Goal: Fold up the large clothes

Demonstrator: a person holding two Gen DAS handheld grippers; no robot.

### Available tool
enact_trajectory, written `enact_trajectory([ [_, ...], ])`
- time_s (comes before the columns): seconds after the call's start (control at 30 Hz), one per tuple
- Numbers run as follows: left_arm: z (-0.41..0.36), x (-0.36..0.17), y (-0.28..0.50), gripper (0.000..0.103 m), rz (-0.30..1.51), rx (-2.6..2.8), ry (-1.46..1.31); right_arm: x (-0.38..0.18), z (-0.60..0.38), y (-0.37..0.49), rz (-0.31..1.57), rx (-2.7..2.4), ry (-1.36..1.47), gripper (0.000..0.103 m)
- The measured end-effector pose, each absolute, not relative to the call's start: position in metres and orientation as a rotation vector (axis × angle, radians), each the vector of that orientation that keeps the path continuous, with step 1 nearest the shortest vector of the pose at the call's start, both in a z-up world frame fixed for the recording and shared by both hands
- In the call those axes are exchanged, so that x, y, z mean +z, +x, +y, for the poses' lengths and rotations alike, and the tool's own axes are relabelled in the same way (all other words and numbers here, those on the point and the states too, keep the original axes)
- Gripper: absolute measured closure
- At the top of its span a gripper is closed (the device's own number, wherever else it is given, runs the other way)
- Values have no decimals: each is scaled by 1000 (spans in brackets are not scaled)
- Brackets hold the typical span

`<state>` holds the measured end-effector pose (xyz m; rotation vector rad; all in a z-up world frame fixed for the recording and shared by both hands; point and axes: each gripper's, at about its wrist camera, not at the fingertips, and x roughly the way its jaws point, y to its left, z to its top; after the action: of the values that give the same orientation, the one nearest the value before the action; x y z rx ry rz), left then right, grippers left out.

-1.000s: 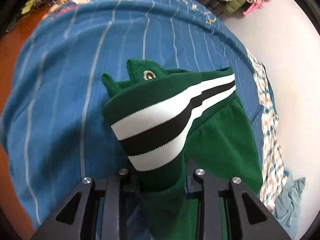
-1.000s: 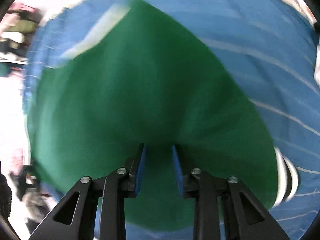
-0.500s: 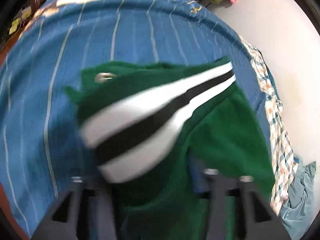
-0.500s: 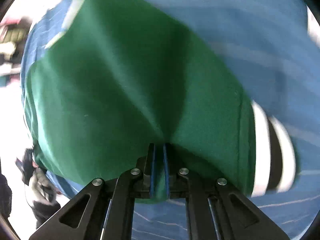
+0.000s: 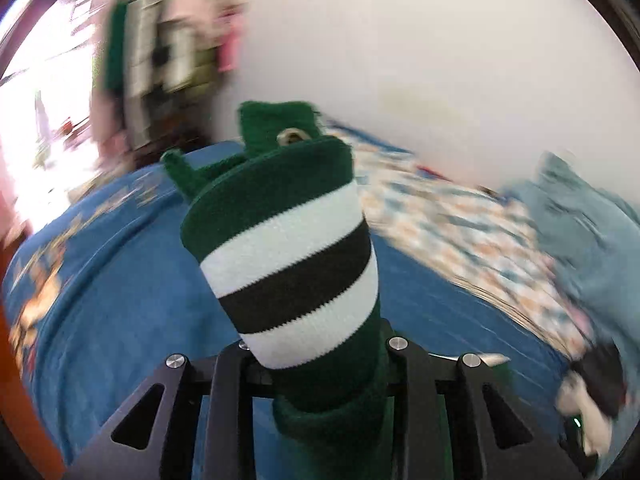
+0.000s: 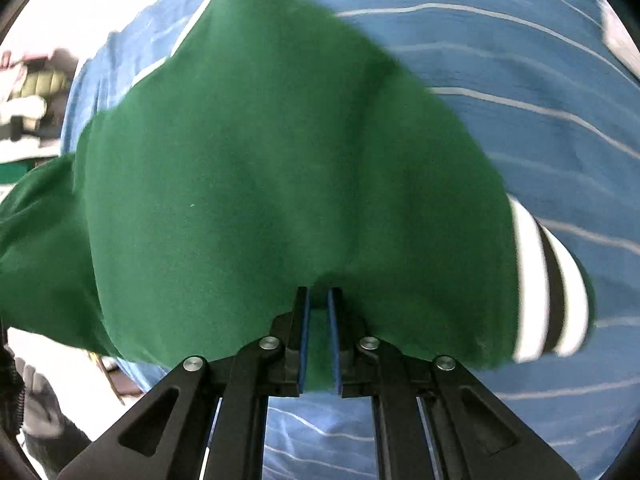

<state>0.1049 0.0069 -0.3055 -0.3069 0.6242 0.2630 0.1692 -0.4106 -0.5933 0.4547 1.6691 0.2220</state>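
A large green garment with a white-and-black striped band is held over the blue striped bedsheet. My left gripper is shut on the striped band, which stands up between its fingers, with a metal eyelet at the top. My right gripper is shut on a green edge of the garment, which spreads out ahead of it. The striped band also shows at the right of the right wrist view.
In the left wrist view a checked cloth and a grey-blue cloth lie on the bed's far side by a white wall. A blurred pile of clothes is at upper left. An orange wooden edge runs along the left.
The left gripper has swung up and turned with the striped band, now facing the wall. The right gripper closed on the green fabric and has lifted it.
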Motion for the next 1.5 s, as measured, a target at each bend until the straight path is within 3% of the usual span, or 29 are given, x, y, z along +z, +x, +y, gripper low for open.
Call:
enact_trajectory([
  [0.23,-158,-305,137,81,734,-151,-200,-571,-470,139,1591,123,553,93],
  [0.4,-278,-372,143,81,904,-357,-133,-583,-523,115,1598,13,627,93],
  [0.53,-322,-442,150,81,1060,-335,-51,-588,-561,94,1622,-57,667,92],
  [0.57,-326,-460,154,81,1111,-313,-36,-586,-568,90,1622,-68,661,90],
  [0.6,-324,-470,155,81,1138,-298,-31,-585,-574,87,1620,-73,654,81],
  [0.67,-326,-471,152,80,1142,-286,-1,-579,-584,82,1610,-75,647,58],
  [0.77,-330,-462,153,78,1156,-274,36,-569,-599,73,1590,-70,652,44],
  [0.9,-324,-457,159,69,1168,-204,107,-554,-615,66,1547,-56,685,29],
  [0.97,-319,-445,162,56,1183,-158,120,-545,-615,70,1530,-53,689,29],
  [1.03,-304,-427,163,6,1182,-140,54,-538,-609,83,1503,-52,683,29],
  [1.1,-293,-409,161,5,1164,-109,20,-525,-607,92,1476,-41,661,25],
  [1.17,-283,-396,160,5,1162,-46,18,-514,-601,103,1449,-19,629,10],
  [1.37,-241,-389,157,5,1202,114,12,-494,-565,152,1415,142,635,9],
  [1.5,-219,-400,156,5,1227,213,56,-512,-524,186,1471,254,573,9],
])
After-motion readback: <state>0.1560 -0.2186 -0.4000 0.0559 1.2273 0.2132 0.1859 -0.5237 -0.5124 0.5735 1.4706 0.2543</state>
